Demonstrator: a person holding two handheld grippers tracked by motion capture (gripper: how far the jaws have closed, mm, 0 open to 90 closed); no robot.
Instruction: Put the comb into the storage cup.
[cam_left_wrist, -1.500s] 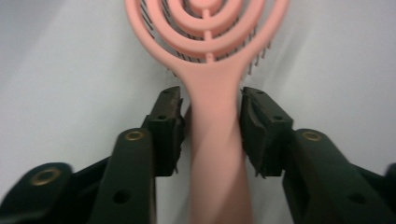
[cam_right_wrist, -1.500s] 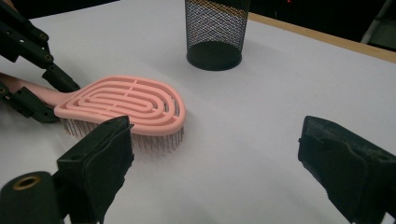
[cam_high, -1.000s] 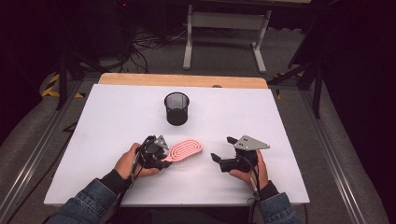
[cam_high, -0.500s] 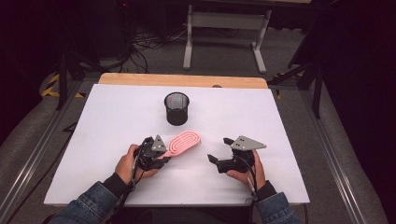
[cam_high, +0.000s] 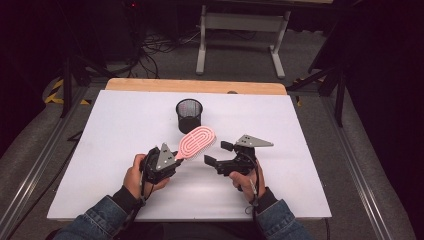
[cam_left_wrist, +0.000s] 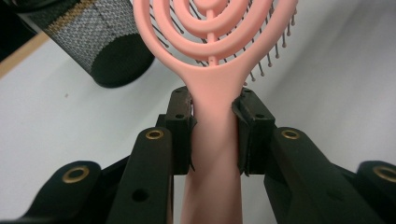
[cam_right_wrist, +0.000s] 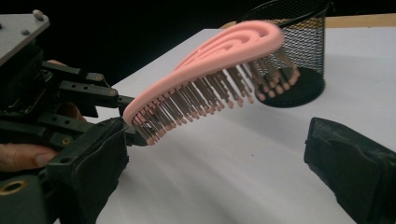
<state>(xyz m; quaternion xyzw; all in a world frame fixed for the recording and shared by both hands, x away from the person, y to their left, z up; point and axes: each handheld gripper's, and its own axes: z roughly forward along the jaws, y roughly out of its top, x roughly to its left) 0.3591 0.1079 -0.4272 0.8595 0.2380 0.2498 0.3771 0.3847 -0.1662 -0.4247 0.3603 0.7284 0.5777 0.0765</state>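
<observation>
A pink hairbrush (cam_high: 198, 141) with an oval looped head hangs above the white tabletop (cam_high: 100, 150), bristles down and head tilted up toward a black mesh cup (cam_high: 189, 114). My left gripper (cam_high: 176, 157) is shut on its handle. In the left gripper view the jaws clamp both sides of the brush handle (cam_left_wrist: 215, 140), and the cup (cam_left_wrist: 93, 42) stands beyond at the upper left. My right gripper (cam_high: 218, 154) is open just right of the brush. In the right gripper view the brush (cam_right_wrist: 210, 60) passes above the gap between its jaws, with the cup (cam_right_wrist: 299, 60) behind.
The table's wooden far edge (cam_high: 195, 86) lies behind the cup. A metal stand (cam_high: 240, 25) and cables sit on the floor beyond. The person's hands and denim sleeves (cam_high: 95, 220) come in from the near edge.
My left gripper has raised the brush off the table and swung its head up toward the cup. The right gripper has shifted a little left and forward, still open.
</observation>
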